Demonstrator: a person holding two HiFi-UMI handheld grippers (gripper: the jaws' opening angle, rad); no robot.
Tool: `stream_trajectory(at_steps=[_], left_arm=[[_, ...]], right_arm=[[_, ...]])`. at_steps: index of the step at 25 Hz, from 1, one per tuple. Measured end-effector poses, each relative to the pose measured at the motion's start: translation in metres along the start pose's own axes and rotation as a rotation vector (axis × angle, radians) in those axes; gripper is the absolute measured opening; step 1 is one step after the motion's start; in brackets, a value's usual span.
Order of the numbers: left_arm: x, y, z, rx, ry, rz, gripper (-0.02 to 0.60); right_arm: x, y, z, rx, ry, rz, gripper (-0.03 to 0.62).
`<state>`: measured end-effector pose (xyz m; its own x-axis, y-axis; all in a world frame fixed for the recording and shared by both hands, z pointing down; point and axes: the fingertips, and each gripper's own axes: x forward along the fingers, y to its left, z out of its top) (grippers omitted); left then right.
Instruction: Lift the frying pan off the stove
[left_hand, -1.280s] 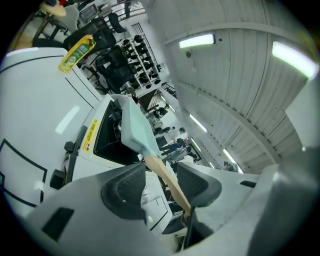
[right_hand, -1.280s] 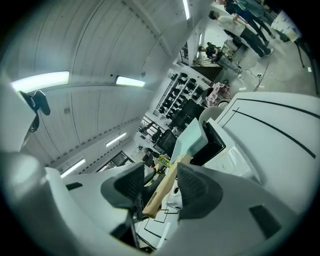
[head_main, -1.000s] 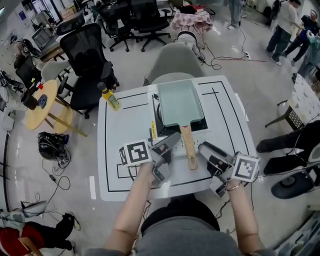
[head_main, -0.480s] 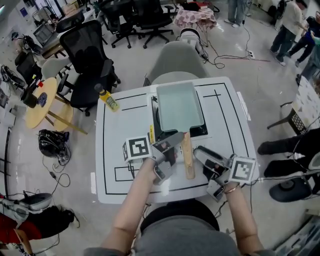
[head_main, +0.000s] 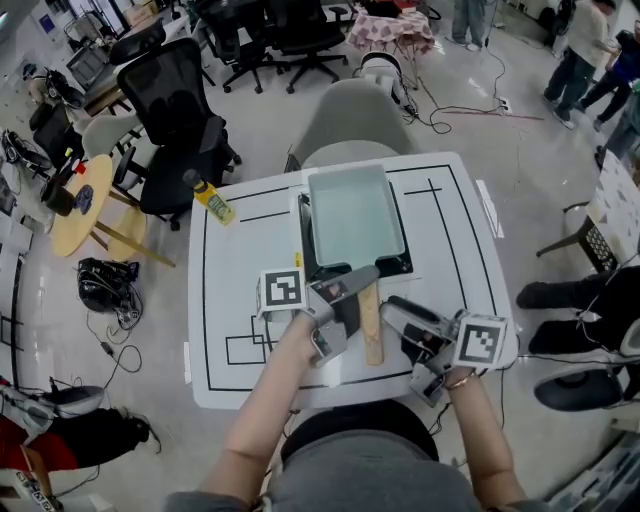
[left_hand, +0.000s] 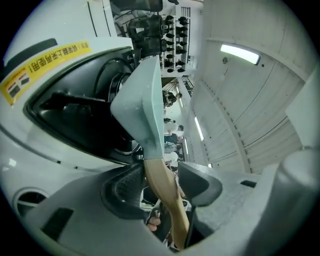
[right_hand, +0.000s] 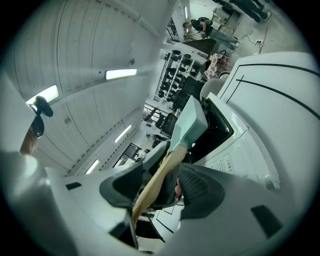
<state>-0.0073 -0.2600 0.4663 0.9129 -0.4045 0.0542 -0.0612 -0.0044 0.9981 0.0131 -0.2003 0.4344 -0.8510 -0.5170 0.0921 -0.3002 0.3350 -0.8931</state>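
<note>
A pale green rectangular frying pan (head_main: 355, 215) rests on the black stove (head_main: 400, 262) in the middle of the white table (head_main: 240, 290). Its wooden handle (head_main: 371, 325) points toward me. My left gripper (head_main: 350, 300) reaches in from the left, and the handle (left_hand: 162, 185) runs between its jaws, which stand open with a gap on the right side. My right gripper (head_main: 392, 315) comes in from the right, open, and the handle (right_hand: 155, 182) passes between its pads without a squeeze. The pan (right_hand: 190, 122) sits level on the stove.
A yellow bottle (head_main: 212, 200) stands at the table's back left corner. A grey chair (head_main: 345, 120) sits behind the table, a black office chair (head_main: 175, 110) and a round wooden table (head_main: 80, 205) to the left. People stand far back right.
Both grippers have closed in on the wooden handle from either side, the left one moving right and forward, the right one moving left. The pan has not moved.
</note>
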Motion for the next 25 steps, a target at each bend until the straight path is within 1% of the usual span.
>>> stream_trajectory(at_steps=[2,6,14,16,18,25], left_arm=[[0.004,0.0,-0.001,-0.009,0.019,0.0,0.195],[0.011,-0.003,0.001,-0.026,0.03,-0.022,0.195],[0.016,0.0,0.004,-0.044,0.052,-0.005,0.193],[0.016,0.001,0.003,-0.056,0.054,-0.001,0.184],[0.017,0.002,0.003,-0.066,0.055,0.0,0.161],[0.019,0.002,0.003,-0.08,0.053,-0.003,0.158]], right_arm=[[0.0,0.0,0.001,0.003,0.006,0.008,0.222],[-0.001,0.002,0.001,0.02,0.022,0.028,0.222],[0.003,0.005,-0.003,0.082,0.085,0.09,0.219],[0.004,0.005,-0.005,0.097,0.104,0.101,0.219],[0.006,0.006,-0.006,0.112,0.125,0.117,0.219],[0.011,0.004,-0.009,0.193,0.189,0.166,0.221]])
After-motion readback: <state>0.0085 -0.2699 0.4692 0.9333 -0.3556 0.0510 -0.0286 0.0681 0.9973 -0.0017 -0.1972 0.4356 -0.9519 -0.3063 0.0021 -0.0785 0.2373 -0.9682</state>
